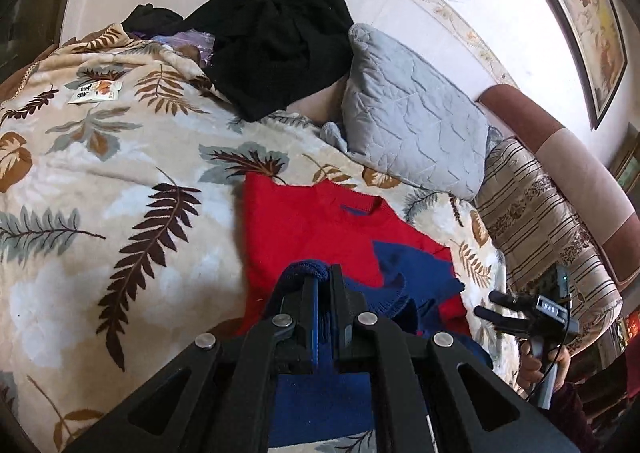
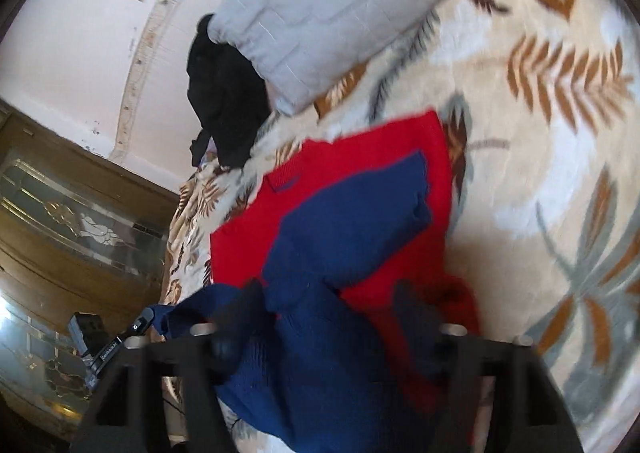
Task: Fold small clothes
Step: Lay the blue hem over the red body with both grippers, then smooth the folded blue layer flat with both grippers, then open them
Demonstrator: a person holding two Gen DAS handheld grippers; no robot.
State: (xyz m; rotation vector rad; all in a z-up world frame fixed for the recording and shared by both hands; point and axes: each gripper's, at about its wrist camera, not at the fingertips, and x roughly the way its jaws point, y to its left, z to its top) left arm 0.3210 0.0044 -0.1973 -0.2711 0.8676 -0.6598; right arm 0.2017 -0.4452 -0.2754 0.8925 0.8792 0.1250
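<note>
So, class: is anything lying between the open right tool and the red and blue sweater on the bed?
Nothing visible. The right tool hangs open directly over the sweater, blue knit between its fingers. The left tool is shut on a blue fold.

A grey quilted pillow (image 1: 412, 121) is leaning beside heaped black clothing (image 1: 276, 45) on a leaf-print blanket (image 1: 100, 181), a small packet (image 1: 96, 91) lying nearby.

The right gripper (image 2: 328, 307) has its fingers (image 2: 412, 309) spread apart over a red and blue sweater (image 2: 360, 221) lying on a leaf-patterned blanket (image 2: 540, 133). Blue knit lies between the fingers, not pinched. Farther off, a grey pillow (image 2: 320, 13) rests beside a black garment (image 2: 228, 101). The left gripper (image 2: 140, 323) shows at the lower left, holding blue fabric.
</note>
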